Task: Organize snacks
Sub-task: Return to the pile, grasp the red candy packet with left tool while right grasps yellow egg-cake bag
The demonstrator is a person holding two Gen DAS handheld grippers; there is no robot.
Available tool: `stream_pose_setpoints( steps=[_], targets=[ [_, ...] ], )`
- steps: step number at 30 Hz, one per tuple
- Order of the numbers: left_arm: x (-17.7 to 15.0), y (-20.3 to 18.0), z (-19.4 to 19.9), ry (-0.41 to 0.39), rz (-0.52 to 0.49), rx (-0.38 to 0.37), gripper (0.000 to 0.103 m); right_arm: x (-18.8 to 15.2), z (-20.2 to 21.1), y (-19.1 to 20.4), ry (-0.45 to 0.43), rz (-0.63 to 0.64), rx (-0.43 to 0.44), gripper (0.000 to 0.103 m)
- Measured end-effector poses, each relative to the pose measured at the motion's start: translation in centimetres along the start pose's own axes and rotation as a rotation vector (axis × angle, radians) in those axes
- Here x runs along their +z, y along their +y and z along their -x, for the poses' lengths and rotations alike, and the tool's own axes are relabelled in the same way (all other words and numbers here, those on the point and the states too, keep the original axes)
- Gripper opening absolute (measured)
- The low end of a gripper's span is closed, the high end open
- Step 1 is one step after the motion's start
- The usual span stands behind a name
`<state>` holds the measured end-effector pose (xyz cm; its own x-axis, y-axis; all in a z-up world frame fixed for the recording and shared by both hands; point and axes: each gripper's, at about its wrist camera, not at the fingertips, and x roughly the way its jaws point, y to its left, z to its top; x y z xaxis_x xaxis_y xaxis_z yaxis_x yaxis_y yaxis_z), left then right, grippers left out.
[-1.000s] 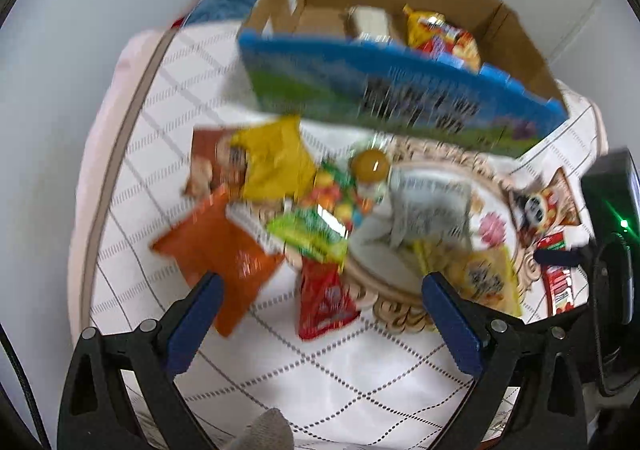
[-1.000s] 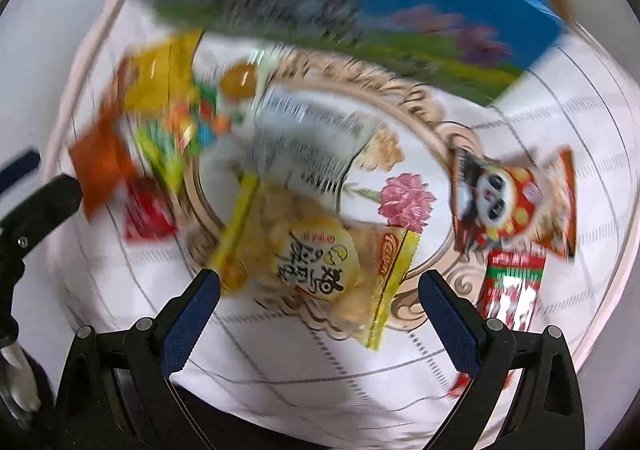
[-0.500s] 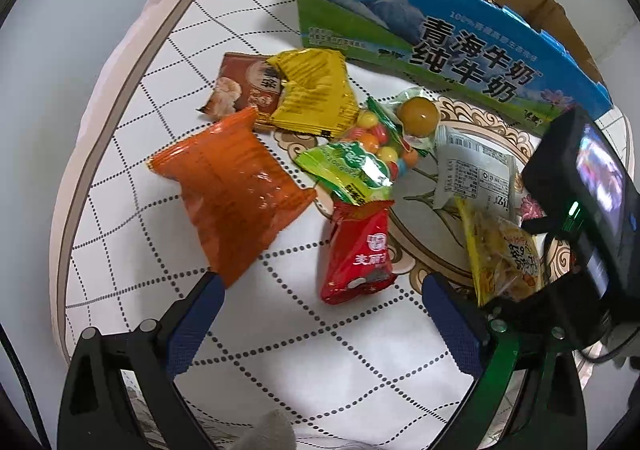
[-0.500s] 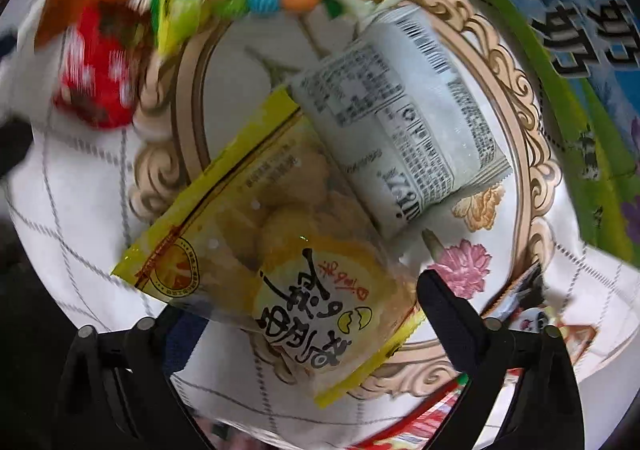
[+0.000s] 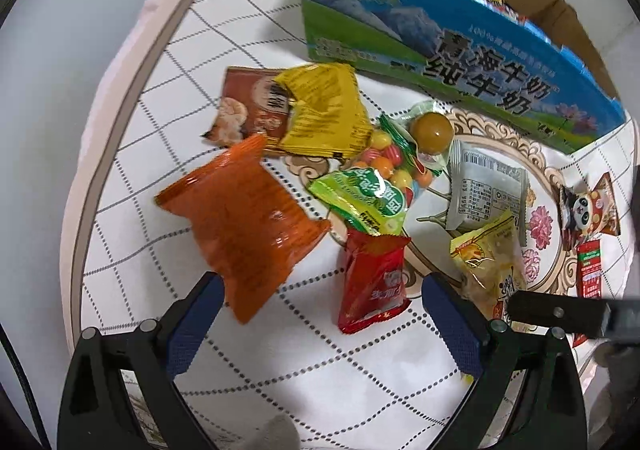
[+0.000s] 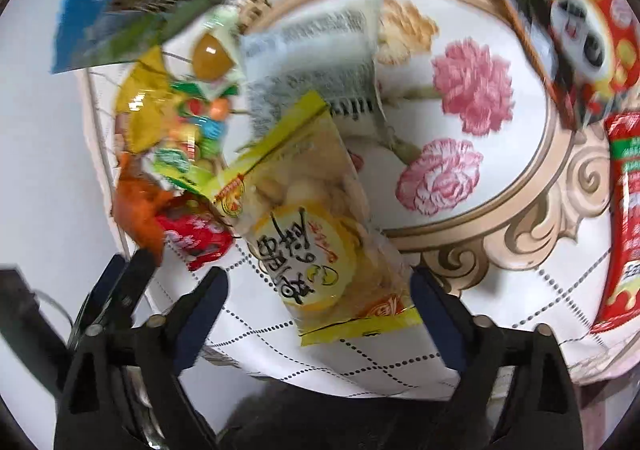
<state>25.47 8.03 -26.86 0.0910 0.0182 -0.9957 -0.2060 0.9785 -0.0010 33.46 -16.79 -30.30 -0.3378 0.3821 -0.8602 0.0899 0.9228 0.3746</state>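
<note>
Several snack packs lie on a round table with a white checked cloth (image 5: 280,370). My left gripper (image 5: 320,314) is open, its fingers either side of the red pack (image 5: 372,286) and beside the orange pack (image 5: 244,226). My right gripper (image 6: 316,298) is open with the clear yellow snack bag (image 6: 316,234) lying between its fingers, which stand apart from it. A yellow pack (image 5: 324,110), a green pack (image 5: 360,198), a candy bag (image 5: 396,170) and a white pack (image 5: 484,190) lie further in. The blue milk carton box (image 5: 460,54) stands behind them, with snacks inside.
A panda pack (image 5: 588,210) and a red sachet (image 5: 592,270) lie at the table's right side. A brown pack (image 5: 248,106) lies under the yellow one. The right gripper's body (image 5: 560,314) shows at the left view's lower right. The table edge is close below both grippers.
Both grippers have dropped closer to the table. The right gripper has swung so the yellow snack bag now lies between its fingers. Both have stayed open.
</note>
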Motion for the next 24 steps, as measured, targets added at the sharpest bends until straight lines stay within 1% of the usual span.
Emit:
stream_pose_setpoints(
  steps=[3,6,7,8,9,10,11,12,13,15,16,17,18,19,20,21,23,24],
  targets=[
    [0.5,-1.0,-1.4,0.035,-0.038,0.001,0.101,-0.1,0.8,0.8,-0.046,0.083,-0.103,0.097],
    [1.1,-2.1,-3.0,0.062,-0.075,0.008,0.101,-0.8,0.3,1.5,-0.059,0.154,-0.148,0.097],
    [1.3,-2.4,-3.4,0.062,-0.089,0.01,0.099,-0.9,-0.2,2.1,-0.061,0.171,-0.163,0.097],
    [1.5,-2.7,-4.0,0.069,-0.099,0.006,0.089,-0.9,-0.6,2.2,-0.06,0.184,-0.172,0.097],
    [1.5,-2.9,-4.5,0.082,-0.103,-0.003,0.063,-1.1,-0.9,2.3,-0.055,0.186,-0.173,0.097],
    [1.6,-3.0,-5.1,0.109,-0.104,-0.013,0.052,-1.0,-1.4,2.4,-0.047,0.194,-0.176,0.097],
    [1.6,-3.0,-5.7,0.118,-0.105,-0.002,0.045,-0.9,-1.8,2.5,-0.047,0.2,-0.183,0.097],
    [1.6,-2.9,-5.7,0.108,-0.11,0.003,0.042,-0.9,-2.2,2.6,-0.049,0.204,-0.192,0.097],
    [1.6,-2.9,-5.7,0.1,-0.117,0.007,0.04,-1.2,-3.7,3.7,-0.053,0.206,-0.2,0.097],
    [1.4,-2.6,-5.6,0.088,-0.117,0.007,0.034,-0.3,-4.8,4.4,-0.062,0.207,-0.215,0.097],
    [1.4,-2.4,-5.4,0.086,-0.111,0.002,0.033,-0.3,-5.0,4.6,-0.078,0.203,-0.217,0.096],
    [1.3,-2.1,-5.2,0.086,-0.098,-0.006,0.033,-0.2,-5.2,4.7,-0.091,0.196,-0.222,0.091],
    [1.2,-1.7,-4.8,0.085,-0.094,-0.008,0.033,-0.2,-5.2,4.7,-0.107,0.184,-0.23,0.077],
    [0.9,-1.6,-4.6,0.081,-0.095,-0.005,0.033,-0.6,-5.7,4.6,-0.129,0.162,-0.246,0.067],
    [0.7,-1.6,-4.3,0.077,-0.097,-0.001,0.033,-0.9,-5.5,4.3,-0.15,0.122,-0.256,0.061],
    [0.5,-1.4,-4.2,0.073,-0.101,0.001,0.033,-1.4,-5.3,3.7,-0.159,0.087,-0.247,0.06],
    [-0.1,-1.4,-3.9,0.066,-0.11,0.006,0.033,-2.1,-4.9,2.4,-0.155,0.001,-0.195,0.06],
    [-0.2,-1.3,-4.1,0.062,-0.11,0.009,0.035,-2.3,-4.8,1.9,-0.153,-0.025,-0.178,0.06]
  ],
)
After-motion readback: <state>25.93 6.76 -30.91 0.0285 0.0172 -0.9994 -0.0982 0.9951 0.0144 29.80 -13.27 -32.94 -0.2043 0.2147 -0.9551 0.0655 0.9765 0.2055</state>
